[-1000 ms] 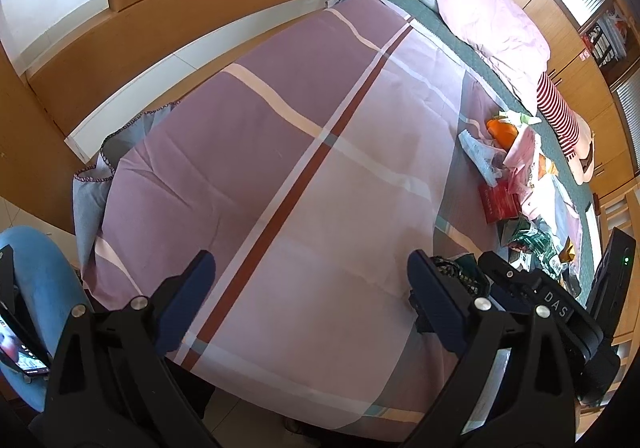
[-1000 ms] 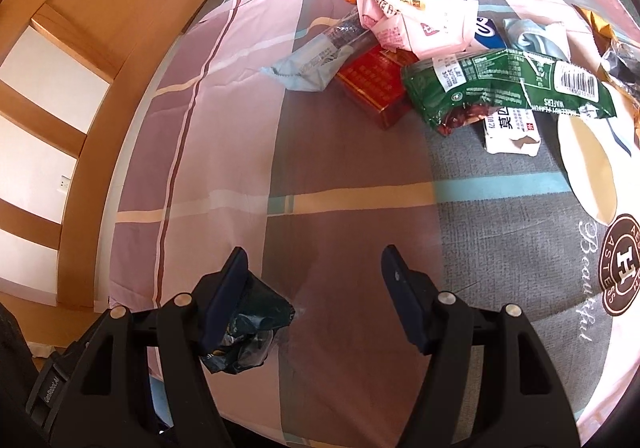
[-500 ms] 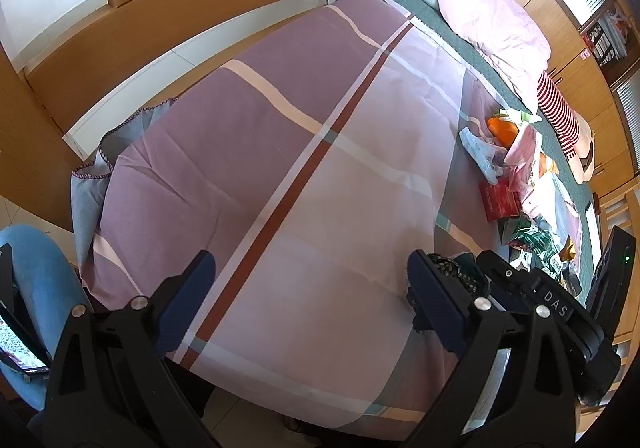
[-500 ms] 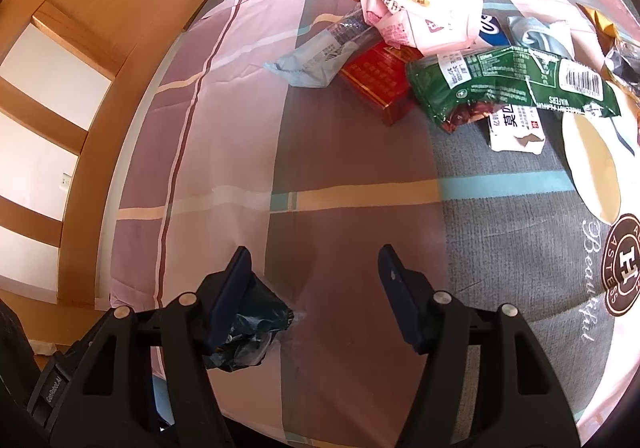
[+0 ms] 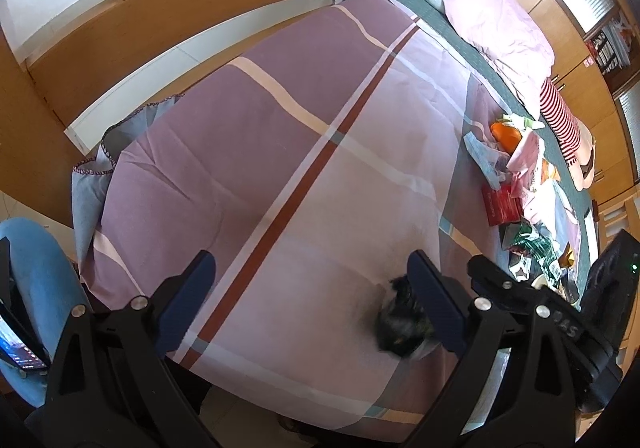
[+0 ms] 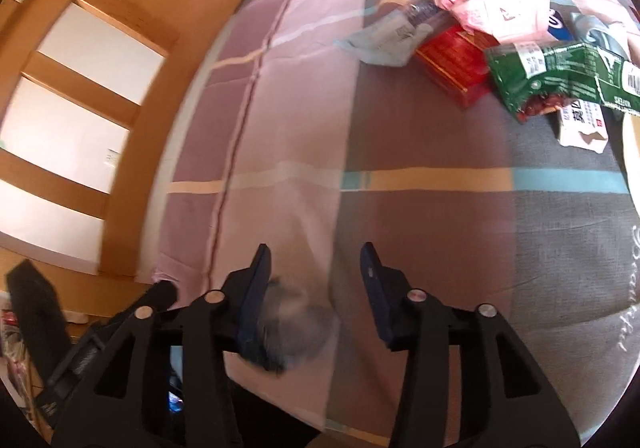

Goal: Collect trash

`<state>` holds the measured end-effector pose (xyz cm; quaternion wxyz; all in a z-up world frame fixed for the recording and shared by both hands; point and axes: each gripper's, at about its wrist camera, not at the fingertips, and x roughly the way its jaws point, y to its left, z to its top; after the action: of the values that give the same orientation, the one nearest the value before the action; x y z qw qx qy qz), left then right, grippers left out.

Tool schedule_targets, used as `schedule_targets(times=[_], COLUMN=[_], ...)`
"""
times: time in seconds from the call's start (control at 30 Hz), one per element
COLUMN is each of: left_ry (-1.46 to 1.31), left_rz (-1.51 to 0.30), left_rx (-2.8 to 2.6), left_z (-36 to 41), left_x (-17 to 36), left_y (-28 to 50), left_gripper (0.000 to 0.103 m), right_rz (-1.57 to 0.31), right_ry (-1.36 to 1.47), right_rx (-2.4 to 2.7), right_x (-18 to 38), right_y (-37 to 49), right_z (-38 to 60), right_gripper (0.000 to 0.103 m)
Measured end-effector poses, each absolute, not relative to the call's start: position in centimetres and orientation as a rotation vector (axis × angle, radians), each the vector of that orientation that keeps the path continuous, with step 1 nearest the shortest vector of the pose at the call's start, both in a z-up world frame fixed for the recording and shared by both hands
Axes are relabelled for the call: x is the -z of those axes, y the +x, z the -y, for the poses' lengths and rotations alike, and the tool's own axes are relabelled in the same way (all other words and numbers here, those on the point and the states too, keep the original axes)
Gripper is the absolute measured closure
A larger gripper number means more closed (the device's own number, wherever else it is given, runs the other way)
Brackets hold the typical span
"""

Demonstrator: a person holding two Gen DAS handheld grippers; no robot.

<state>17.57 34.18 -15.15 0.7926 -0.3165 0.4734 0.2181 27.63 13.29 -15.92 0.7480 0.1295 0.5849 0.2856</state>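
Observation:
A dark crumpled wrapper (image 6: pixel 292 332), blurred, lies on the striped bedsheet (image 6: pixel 304 119) between my right gripper's (image 6: pixel 316 252) jaws, against the left finger. The jaws are closing and a gap still shows on the right side. In the left wrist view the same wrapper (image 5: pixel 400 324) sits just inside the right finger of my left gripper (image 5: pixel 310 264), which stands wide open over the sheet with nothing gripped. More trash lies further up the bed: a red box (image 6: pixel 452 63), a green wafer packet (image 6: pixel 560 75), a pale blue wrapper (image 6: pixel 384 39) and a pink bag (image 6: pixel 492 3).
The right gripper's black frame (image 5: pixel 520 296) crowds the left gripper's right side. A pink duvet (image 5: pixel 504 31) and a striped sleeve (image 5: pixel 560 115) lie at the bed's far end. Wooden wall panelling (image 5: pixel 160 31) runs along the left. A blue-clad knee (image 5: pixel 36 280) is at the bed's near corner.
The right jaws have narrowed around the dark wrapper, and the right view has swung and blurred. In the left wrist view the wrapper now shows beside the right finger. The left gripper stayed put.

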Motion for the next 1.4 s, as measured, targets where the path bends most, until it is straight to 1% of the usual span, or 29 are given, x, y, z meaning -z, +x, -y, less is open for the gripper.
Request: schedule_targets(times=[0.1,0.17,0.33,0.57,0.9,1.0,1.17,1.3,1.4], left_ry=[-0.684,-0.683,-0.678,-0.675,-0.674,-0.693,-0.708,-0.686,-0.539], left_rz=[-1.024,-1.031,-1.039,-1.051,-1.056,-1.049,-0.988,-1.012,-1.069], left_rx=[-0.471,-0.47,-0.462,-0.451,-0.444,-0.436,-0.333,-0.189,-0.123], left_z=[-34.3,-34.2,-33.9,-33.7,-33.4,-33.7,-33.0,-30.7,-27.4], left_x=[15.3,15.5,15.7,16.0,16.0,16.0,15.1,15.8,17.2], left_y=[17.5,17.6,17.7,17.9,18.1,18.0,18.5,21.0,24.0], left_gripper=[0.007,0.007,0.007,0.007,0.007,0.007,0.007,0.007,0.007], right_rz=[-1.214,-1.17,-1.138,-1.166,-1.184,-1.14,-0.991,-0.974,-0.968], right_ry=[0.311,0.33,0.405,0.452,0.445,0.466,0.454,0.442,0.424], right_rx=[-0.597,-0.55,-0.446,-0.351,-0.339,-0.313,-0.181,-0.124,-0.097], right_x=[14.8,14.2,14.0,14.8,15.3,14.7,12.4,12.5,12.6], right_y=[27.8,28.0,28.9,29.4,29.6,29.8,29.9,30.6,31.7], right_z=[-12.4,-11.4,-9.1,-7.5,-7.7,-6.7,-4.0,-3.1,-3.0], right_gripper=[0.048,0.04,0.036,0.035,0.035,0.035,0.035,0.035,0.035])
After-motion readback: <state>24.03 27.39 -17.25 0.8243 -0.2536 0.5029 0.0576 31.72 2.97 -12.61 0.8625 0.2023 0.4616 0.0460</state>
